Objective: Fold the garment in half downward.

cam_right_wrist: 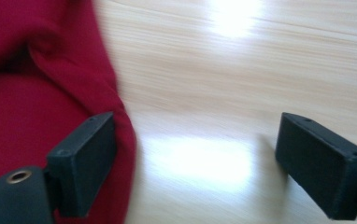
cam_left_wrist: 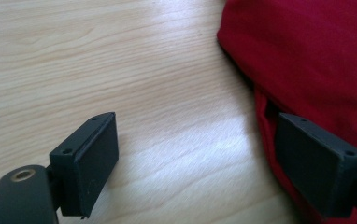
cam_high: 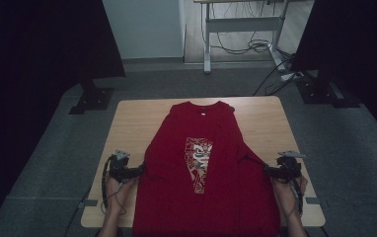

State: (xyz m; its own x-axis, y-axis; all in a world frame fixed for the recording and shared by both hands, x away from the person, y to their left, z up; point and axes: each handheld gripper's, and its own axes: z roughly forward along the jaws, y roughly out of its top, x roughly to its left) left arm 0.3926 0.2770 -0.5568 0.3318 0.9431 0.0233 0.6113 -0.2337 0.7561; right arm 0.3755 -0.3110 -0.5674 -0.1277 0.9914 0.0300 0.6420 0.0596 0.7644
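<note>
Two black grippers, left point(cam_high: 138, 171) and right point(cam_high: 268, 169), jaws apart, flank a red printed cotton T-shirt point(cam_high: 201, 168) on the pale wooden table point(cam_high: 132, 118), poised to pinch its edges for folding

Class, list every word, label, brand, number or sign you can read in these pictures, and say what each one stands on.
No text can be read.
Red T-shirt: a printed picture on the chest, with no legible lettering.
Small white neck label: too small to read.
Left gripper, right gripper and wooden table: no markings visible.
</note>
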